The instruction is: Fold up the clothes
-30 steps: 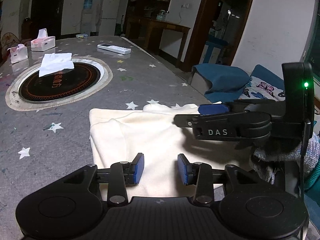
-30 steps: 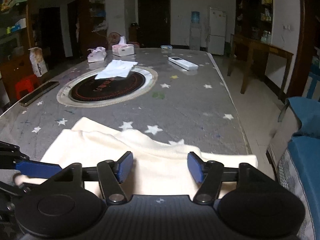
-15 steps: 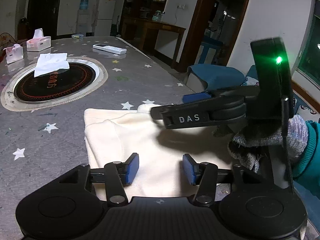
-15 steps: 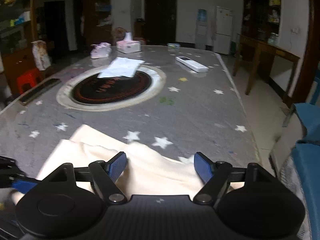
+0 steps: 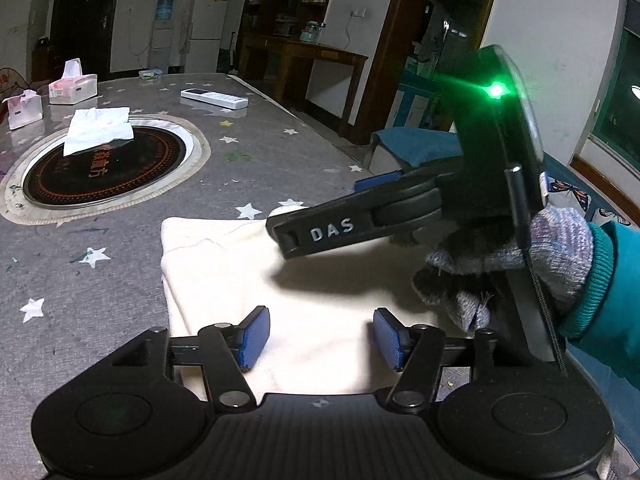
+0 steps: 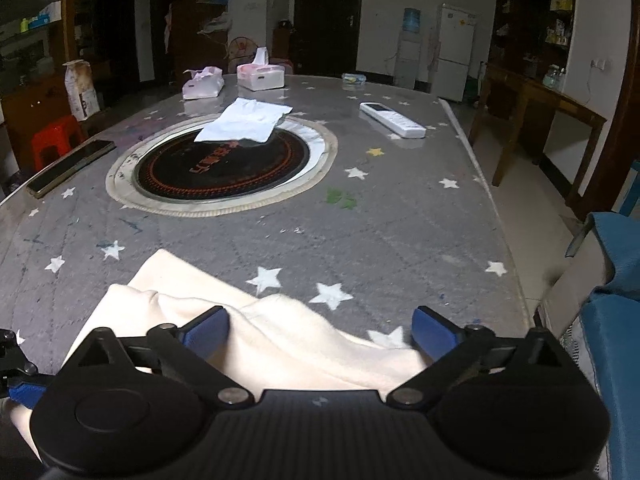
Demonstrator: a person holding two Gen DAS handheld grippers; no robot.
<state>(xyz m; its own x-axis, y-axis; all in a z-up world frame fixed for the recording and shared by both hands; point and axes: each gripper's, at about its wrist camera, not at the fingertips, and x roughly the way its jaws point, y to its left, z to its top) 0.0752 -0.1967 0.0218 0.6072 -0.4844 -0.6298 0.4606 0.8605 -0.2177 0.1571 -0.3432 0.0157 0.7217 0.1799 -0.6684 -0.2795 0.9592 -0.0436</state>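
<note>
A cream garment (image 5: 256,280) lies folded into a rectangle at the near edge of the grey star-patterned table (image 5: 280,152). My left gripper (image 5: 320,338) is open and empty, hovering over the garment's near part. My right gripper (image 6: 320,330) is open and empty above the garment's far right part (image 6: 280,332). In the left wrist view the right gripper (image 5: 320,216) is raised above the cloth, held by a gloved hand (image 5: 520,260).
A round black hotplate (image 6: 220,164) with a white tissue (image 6: 244,120) sits mid-table. A white remote (image 6: 392,120), two tissue boxes (image 6: 260,76) and a dark phone (image 6: 72,168) lie farther back. A blue sofa (image 6: 612,320) stands right of the table edge.
Both grippers have opened wider. The right gripper has lifted up off the garment and tilted. The garment stays flat on the table.
</note>
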